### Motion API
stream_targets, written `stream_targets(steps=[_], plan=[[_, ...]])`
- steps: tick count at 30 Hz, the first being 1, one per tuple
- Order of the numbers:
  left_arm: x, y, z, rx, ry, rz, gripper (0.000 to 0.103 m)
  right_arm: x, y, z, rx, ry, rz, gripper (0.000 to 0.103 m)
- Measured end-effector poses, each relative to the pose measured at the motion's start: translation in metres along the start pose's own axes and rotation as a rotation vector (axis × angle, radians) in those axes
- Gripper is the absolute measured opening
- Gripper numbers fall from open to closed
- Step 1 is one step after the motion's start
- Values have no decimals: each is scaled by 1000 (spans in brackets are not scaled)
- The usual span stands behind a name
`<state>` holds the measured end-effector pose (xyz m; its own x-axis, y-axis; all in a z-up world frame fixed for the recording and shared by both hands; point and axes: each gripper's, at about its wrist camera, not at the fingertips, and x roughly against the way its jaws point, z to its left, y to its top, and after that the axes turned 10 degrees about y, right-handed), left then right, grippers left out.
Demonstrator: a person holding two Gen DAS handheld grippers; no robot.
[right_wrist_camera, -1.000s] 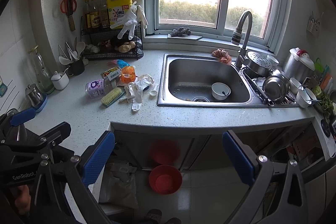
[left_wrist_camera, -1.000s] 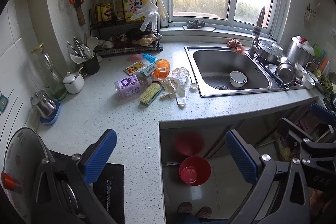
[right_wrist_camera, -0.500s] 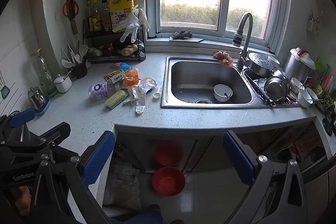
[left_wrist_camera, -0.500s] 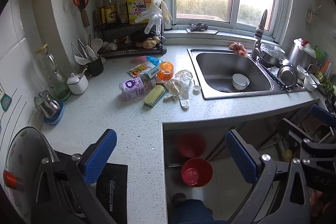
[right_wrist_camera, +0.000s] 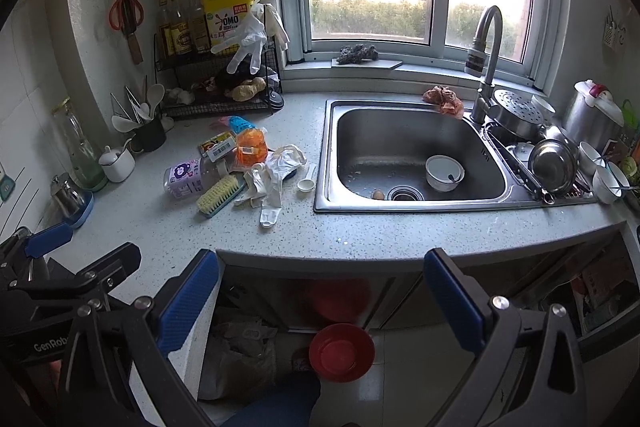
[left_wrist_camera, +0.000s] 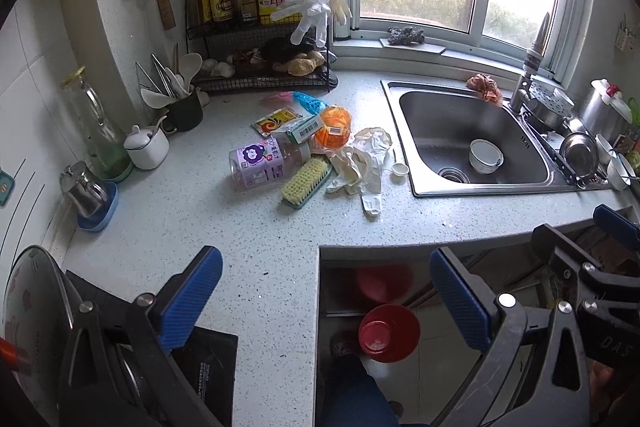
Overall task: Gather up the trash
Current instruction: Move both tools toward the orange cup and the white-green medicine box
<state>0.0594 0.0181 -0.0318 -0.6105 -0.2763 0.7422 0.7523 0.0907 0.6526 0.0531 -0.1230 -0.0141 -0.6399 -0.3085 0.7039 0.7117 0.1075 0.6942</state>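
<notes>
Trash lies in a loose pile on the worktop, left of the sink [right_wrist_camera: 420, 203] and forward of the wire rack [left_wrist_camera: 256, 75] in the back left corner. At the pile's near edge you see crumpled pale gloves [left_wrist_camera: 362, 163] [right_wrist_camera: 276, 173] and a scrub brush [left_wrist_camera: 305, 182] [right_wrist_camera: 220, 195] lying touching each other. Left of the brush, a clear plastic bottle [left_wrist_camera: 264, 165] [right_wrist_camera: 192, 177] with a purple label lies on its side. Behind them sit an orange net bag [left_wrist_camera: 334, 131] [right_wrist_camera: 251, 146], a small barcoded box [left_wrist_camera: 305, 130], a yellow and red sachet [left_wrist_camera: 277, 119] and a blue wrapper [left_wrist_camera: 310, 103]. A small white scoop [right_wrist_camera: 307, 182] rests between the gloves and the sink's left rim.

Inside the sink a white bowl [right_wrist_camera: 444, 173] stands near the drain. A reddish rag [right_wrist_camera: 444, 99] sits on the sink's back rim beside the tap [right_wrist_camera: 486, 67]. Pots and bowls crowd the drainer at the worktop's right end.

Your left gripper [left_wrist_camera: 324, 297] hangs over the worktop's front edge, jaws spread wide and holding nothing, well short of the pile. Your right gripper [right_wrist_camera: 322, 301] hangs off the front edge, over the floor, also wide apart and empty. A red basin [right_wrist_camera: 342, 351] [left_wrist_camera: 389, 333] sits on the floor below the worktop, with a grey plastic bag [right_wrist_camera: 240, 359] to its left.
</notes>
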Motion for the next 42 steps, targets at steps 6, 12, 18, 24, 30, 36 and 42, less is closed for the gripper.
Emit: stream_targets(steps=[6,12,18,24,30,36,42], plan=[[-49,38,13,62,33,58,103,-53,41,6,78,59,52,102],[-101,70,39,112,80,113,103,-113,87,26,208,119,105,102],[-153,96,81,216,113,179,103,-179,130,65,349,190,212,102],[-201,109,124,307,141,247,103,-235,157,107,468,260,329,102],[-248,113,147,313,162,329,103,-300,161,133,556,280,499,102],[-276,108,156,320,150,386,103,-340,160,149,615,316,637,102],[-296,107,155,302,128,419,103,-375,156,159,747,283,760,100]])
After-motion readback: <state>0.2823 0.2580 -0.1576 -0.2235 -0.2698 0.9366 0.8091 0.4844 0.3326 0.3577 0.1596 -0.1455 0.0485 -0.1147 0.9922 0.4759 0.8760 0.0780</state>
